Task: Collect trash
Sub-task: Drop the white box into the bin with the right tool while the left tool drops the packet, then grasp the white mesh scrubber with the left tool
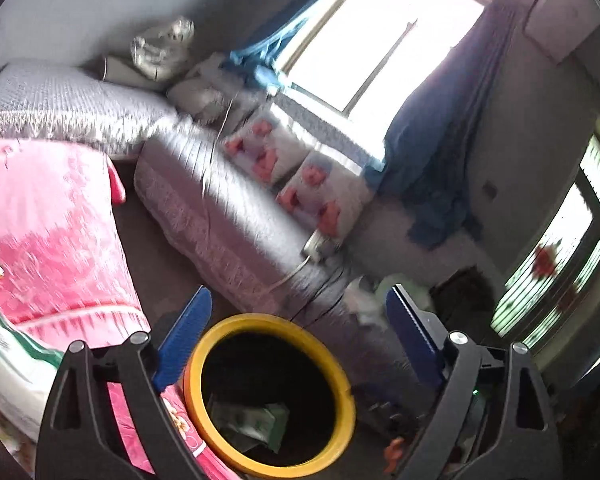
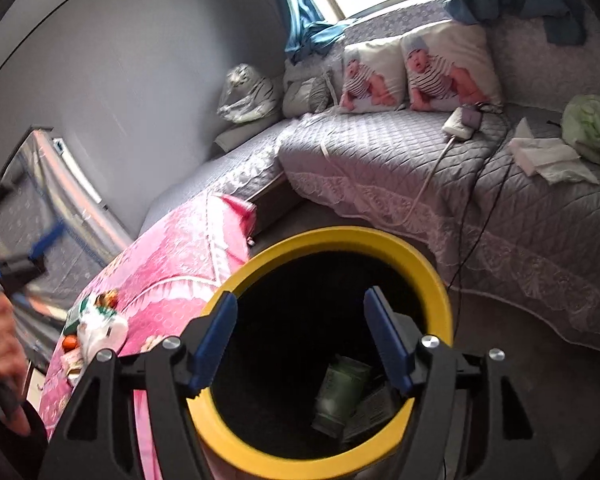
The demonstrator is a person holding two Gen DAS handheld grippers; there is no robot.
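Round yellow-rimmed black bin (image 2: 440, 280) below right tool (image 2: 300, 338), jaws apart and empty, green crumpled wrapper (image 2: 340, 396) inside, left tool (image 1: 300, 332) likewise spread, empty, above bin's rim.

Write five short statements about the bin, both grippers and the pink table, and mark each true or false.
1. The bin has a yellow rim. True.
2. The bin is empty. False: a green packet and other wrappers lie inside.
3. The right gripper is open with nothing between its fingers. True.
4. The left gripper is shut on a packet. False: it is open and holds nothing.
5. Litter lies on the pink tablecloth. True: wrappers sit near its edge.
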